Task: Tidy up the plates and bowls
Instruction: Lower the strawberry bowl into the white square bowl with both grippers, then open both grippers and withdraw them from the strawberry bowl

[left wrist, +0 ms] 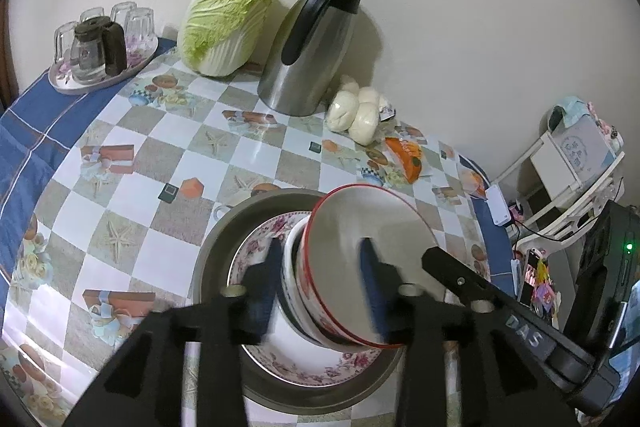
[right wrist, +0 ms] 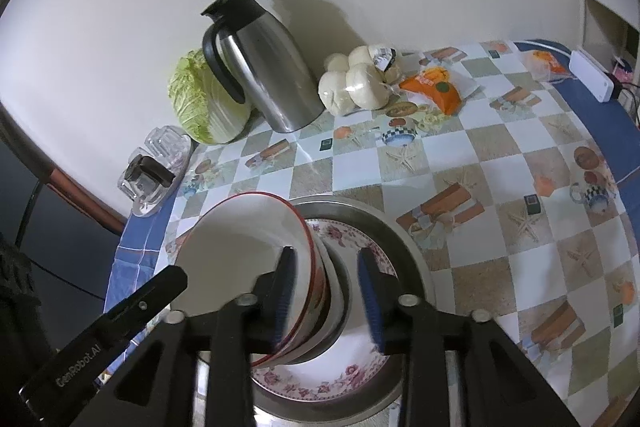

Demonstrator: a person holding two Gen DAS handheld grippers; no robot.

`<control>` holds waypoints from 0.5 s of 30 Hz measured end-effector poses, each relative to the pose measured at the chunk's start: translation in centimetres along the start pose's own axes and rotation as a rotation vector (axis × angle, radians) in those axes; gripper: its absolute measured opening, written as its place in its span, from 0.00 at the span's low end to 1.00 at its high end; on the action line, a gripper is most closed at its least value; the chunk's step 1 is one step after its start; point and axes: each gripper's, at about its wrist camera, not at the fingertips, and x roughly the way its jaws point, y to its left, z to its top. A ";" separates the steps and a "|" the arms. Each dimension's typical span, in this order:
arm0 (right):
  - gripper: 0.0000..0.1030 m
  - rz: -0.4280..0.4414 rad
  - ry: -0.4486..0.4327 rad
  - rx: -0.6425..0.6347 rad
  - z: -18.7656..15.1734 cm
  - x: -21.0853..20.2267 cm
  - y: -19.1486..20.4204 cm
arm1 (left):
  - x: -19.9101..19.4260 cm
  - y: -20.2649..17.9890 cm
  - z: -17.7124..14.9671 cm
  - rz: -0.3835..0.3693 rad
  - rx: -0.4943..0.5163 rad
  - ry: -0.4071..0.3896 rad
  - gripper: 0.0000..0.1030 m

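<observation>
A red-rimmed bowl [left wrist: 360, 219] [right wrist: 240, 235] sits nested on a white bowl [left wrist: 294, 267] [right wrist: 338, 291]. The stack rests on a floral plate [left wrist: 320, 363] [right wrist: 320, 379] inside a round metal pan [left wrist: 216, 247] [right wrist: 408, 259]. My left gripper [left wrist: 322, 267] straddles the stack's wall, with one finger inside the red-rimmed bowl and the other outside; its jaws stand apart. My right gripper [right wrist: 326, 283] straddles the opposite side the same way. A gap shows between its outer finger and the stack. Neither gripper presses on the bowls.
At the back against the wall stand a steel jug [left wrist: 312, 47], a cabbage [left wrist: 224, 23], bagged buns [left wrist: 356, 111] and a tray of glasses [left wrist: 100, 47]. An orange packet [left wrist: 408, 155] lies near the table's right edge. A shelf [left wrist: 568, 167] stands beyond it.
</observation>
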 end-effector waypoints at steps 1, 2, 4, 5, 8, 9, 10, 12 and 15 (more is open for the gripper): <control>0.73 -0.006 -0.006 -0.003 0.1 -0.3 0.1 | -0.2 0.0 0.0 0.001 -0.003 -0.007 0.64; 0.75 -0.011 -0.011 -0.008 0.0 -0.5 0.1 | -0.4 0.0 0.1 -0.001 -0.007 -0.011 0.66; 0.77 -0.018 -0.016 -0.021 0.0 -0.9 0.3 | -0.7 0.1 0.1 0.003 -0.015 -0.017 0.69; 0.79 -0.019 -0.018 -0.024 -0.1 -1.0 0.3 | -0.8 0.1 0.1 0.010 -0.017 -0.019 0.70; 0.89 -0.029 -0.027 -0.037 -0.2 -1.4 0.3 | -1.1 0.4 0.1 0.036 -0.021 -0.028 0.78; 0.91 -0.032 -0.030 -0.040 -0.3 -1.5 0.3 | -1.1 0.5 0.1 0.042 -0.021 -0.030 0.81; 0.94 -0.035 -0.035 -0.045 -0.4 -1.7 0.2 | -1.3 0.6 0.1 0.053 -0.022 -0.034 0.82; 1.00 -0.045 -0.045 -0.049 -0.5 -2.0 0.2 | -1.4 0.8 0.1 0.075 -0.025 -0.041 0.84; 1.00 -0.051 -0.052 -0.052 -0.8 -2.3 0.0 | -1.5 1.1 -0.1 0.105 -0.033 -0.046 0.87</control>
